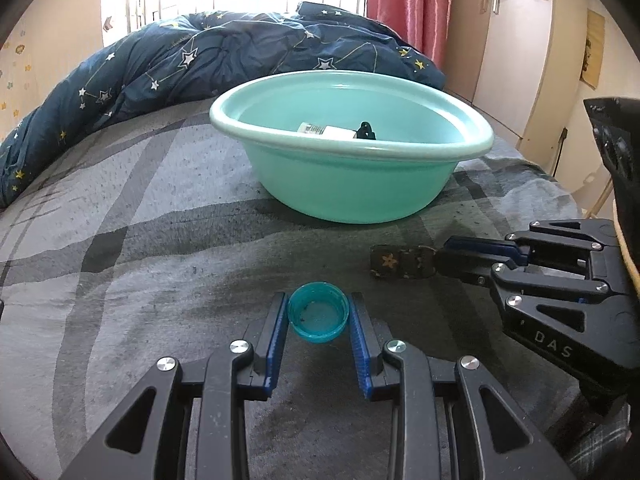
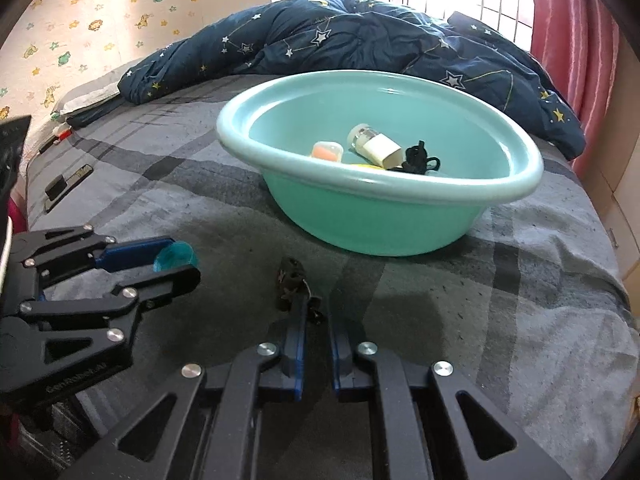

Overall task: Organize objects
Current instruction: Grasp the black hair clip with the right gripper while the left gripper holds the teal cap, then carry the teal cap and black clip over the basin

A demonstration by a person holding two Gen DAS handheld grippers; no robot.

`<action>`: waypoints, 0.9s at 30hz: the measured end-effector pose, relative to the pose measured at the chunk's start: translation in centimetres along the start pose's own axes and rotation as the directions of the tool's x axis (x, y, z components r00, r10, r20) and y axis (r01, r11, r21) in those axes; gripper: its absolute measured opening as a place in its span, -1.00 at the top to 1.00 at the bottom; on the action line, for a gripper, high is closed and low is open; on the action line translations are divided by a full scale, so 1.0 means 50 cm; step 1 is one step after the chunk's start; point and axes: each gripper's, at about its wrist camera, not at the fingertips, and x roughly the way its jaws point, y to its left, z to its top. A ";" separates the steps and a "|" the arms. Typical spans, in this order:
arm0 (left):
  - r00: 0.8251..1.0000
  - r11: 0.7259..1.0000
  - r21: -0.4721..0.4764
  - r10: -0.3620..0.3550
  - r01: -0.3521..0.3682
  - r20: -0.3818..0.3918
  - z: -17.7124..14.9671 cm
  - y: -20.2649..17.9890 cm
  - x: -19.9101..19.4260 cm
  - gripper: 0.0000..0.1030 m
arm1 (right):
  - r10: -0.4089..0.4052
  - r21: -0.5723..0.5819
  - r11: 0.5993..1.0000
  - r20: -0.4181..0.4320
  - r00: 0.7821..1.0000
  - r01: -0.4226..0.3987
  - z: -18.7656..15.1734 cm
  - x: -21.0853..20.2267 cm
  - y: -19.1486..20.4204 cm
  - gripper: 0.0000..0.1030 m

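Note:
A teal bottle cap (image 1: 318,313) lies open side up on the grey bedspread between the fingers of my left gripper (image 1: 319,309), which is shut on it; it also shows in the right wrist view (image 2: 176,260). My right gripper (image 2: 316,312) is shut on a dark strap with small stars (image 2: 291,282), also seen in the left wrist view (image 1: 402,262), low over the bed. A mint-green basin (image 1: 352,188) stands just beyond both grippers. It holds a white bottle (image 2: 374,146), an orange case (image 2: 326,150) and a black clip (image 2: 420,158).
A dark blue star-print duvet (image 1: 208,64) is heaped behind the basin. Small dark items (image 2: 66,182) lie at the far left of the bed. A pink curtain (image 2: 576,20) and a wardrobe (image 1: 520,40) stand to the right. The bed edge drops off at right.

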 end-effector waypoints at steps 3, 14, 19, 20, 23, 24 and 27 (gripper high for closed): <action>1.000 1.000 0.005 0.000 0.000 0.007 -0.001 -0.004 -0.008 0.37 | 0.003 0.006 1.000 0.000 1.000 -0.003 -0.005 -0.006 -0.001 0.83; 1.000 1.000 0.007 0.006 -0.006 0.023 0.004 -0.006 -0.023 0.37 | 0.005 -0.010 1.000 0.016 1.000 -0.004 -0.001 -0.028 0.006 0.84; 0.999 1.000 0.013 0.008 -0.009 0.035 0.008 -0.011 -0.032 0.37 | 0.000 -0.015 1.000 0.032 0.999 0.001 0.000 -0.049 0.009 0.84; 0.999 1.000 0.016 0.007 -0.008 0.037 0.009 -0.014 -0.034 0.37 | -0.001 -0.016 1.000 0.036 0.999 0.001 0.000 -0.054 0.010 0.84; 0.999 1.000 0.023 0.008 -0.009 0.046 0.010 -0.019 -0.043 0.37 | -0.002 -0.019 1.000 0.047 0.999 0.003 0.002 -0.069 0.011 0.84; 0.999 1.000 0.025 0.009 -0.010 0.049 0.010 -0.021 -0.046 0.37 | -0.003 -0.018 1.000 0.050 0.999 0.004 0.003 -0.074 0.011 0.84; 0.998 1.000 0.028 0.009 -0.011 0.059 0.011 -0.024 -0.057 0.37 | -0.007 -0.018 1.000 0.058 0.998 0.008 0.003 -0.086 0.011 0.84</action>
